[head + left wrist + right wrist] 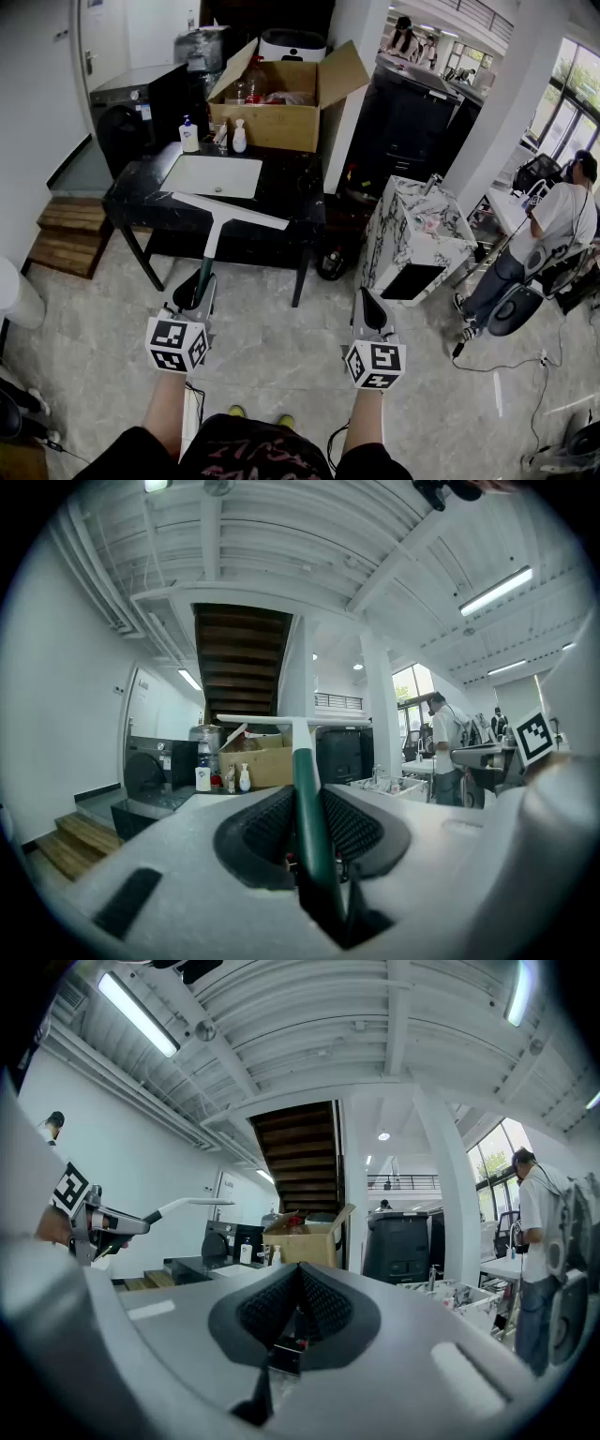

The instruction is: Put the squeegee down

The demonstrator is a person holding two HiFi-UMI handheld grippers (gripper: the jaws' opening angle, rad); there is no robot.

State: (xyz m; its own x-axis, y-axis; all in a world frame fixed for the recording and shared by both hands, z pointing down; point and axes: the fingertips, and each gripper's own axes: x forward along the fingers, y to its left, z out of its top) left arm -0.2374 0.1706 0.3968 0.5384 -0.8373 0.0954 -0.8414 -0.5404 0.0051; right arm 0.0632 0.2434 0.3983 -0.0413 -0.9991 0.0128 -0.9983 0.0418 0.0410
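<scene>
Head view, with the 2 gripper views. The left gripper points level and away from the person, its 2 jaws closed on the green handle of the squeegee and kept apart only by that handle's thickness. In the left gripper view the handle runs straight out between the ribbed black pads of the left gripper, and the squeegee ends in a white neck and a white blade set crosswise at its far end. The squeegee is thus carried clear of the tiled floor, not resting on anything; in the head view its blade lies across the near edge of the black table, which bears a white sink basin, a soap bottle and an open cardboard box. The right gripper also points level, well apart from the left; in its own view the jaws of the right gripper meet with nothing between them. That view shows the left gripper at its left edge. A marble-patterned cabinet stands right of the table, and a person stands further right.
</scene>
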